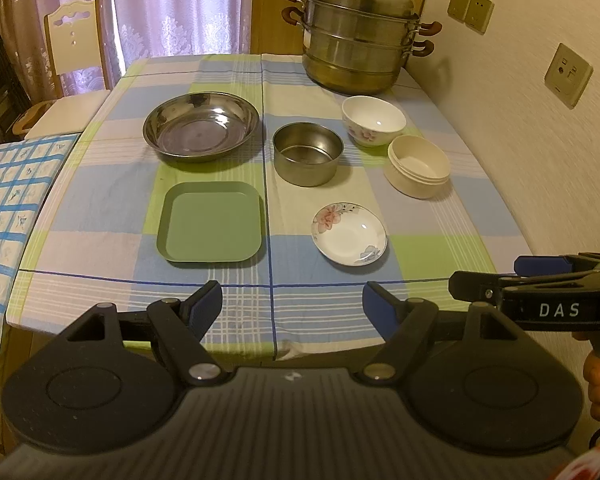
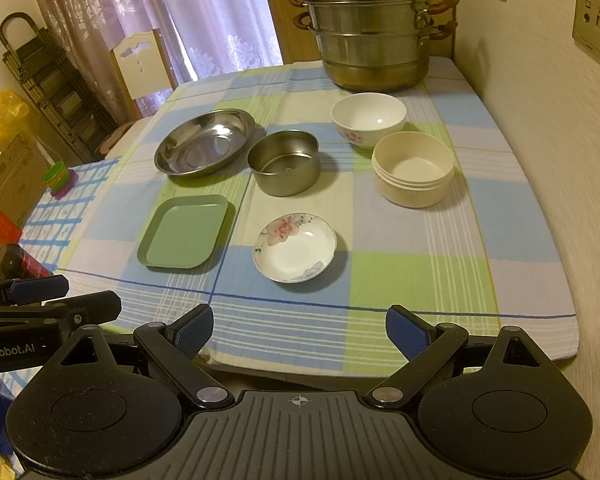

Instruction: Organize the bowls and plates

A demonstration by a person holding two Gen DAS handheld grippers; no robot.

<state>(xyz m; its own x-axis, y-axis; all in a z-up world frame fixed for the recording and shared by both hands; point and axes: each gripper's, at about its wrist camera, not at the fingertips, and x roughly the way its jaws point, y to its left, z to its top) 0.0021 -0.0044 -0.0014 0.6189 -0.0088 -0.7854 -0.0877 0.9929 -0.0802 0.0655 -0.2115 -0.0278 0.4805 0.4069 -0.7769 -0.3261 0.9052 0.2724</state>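
Note:
On the checked tablecloth sit a wide steel plate (image 1: 201,126) (image 2: 205,142), a green square plate (image 1: 211,222) (image 2: 184,231), a small steel bowl (image 1: 308,153) (image 2: 284,162), a floral white bowl (image 1: 373,120) (image 2: 368,119), a cream bowl (image 1: 419,166) (image 2: 413,168) and a floral saucer (image 1: 349,233) (image 2: 295,246). My left gripper (image 1: 292,308) hangs open over the table's near edge, empty. My right gripper (image 2: 299,330) is open and empty too, just short of the saucer. Each gripper shows at the side of the other's view.
A tall steel steamer pot (image 1: 360,36) (image 2: 370,28) stands at the far right corner by the wall. A chair (image 1: 74,48) is at the far left. A lower table with a blue checked cloth (image 1: 8,200) adjoins the left side.

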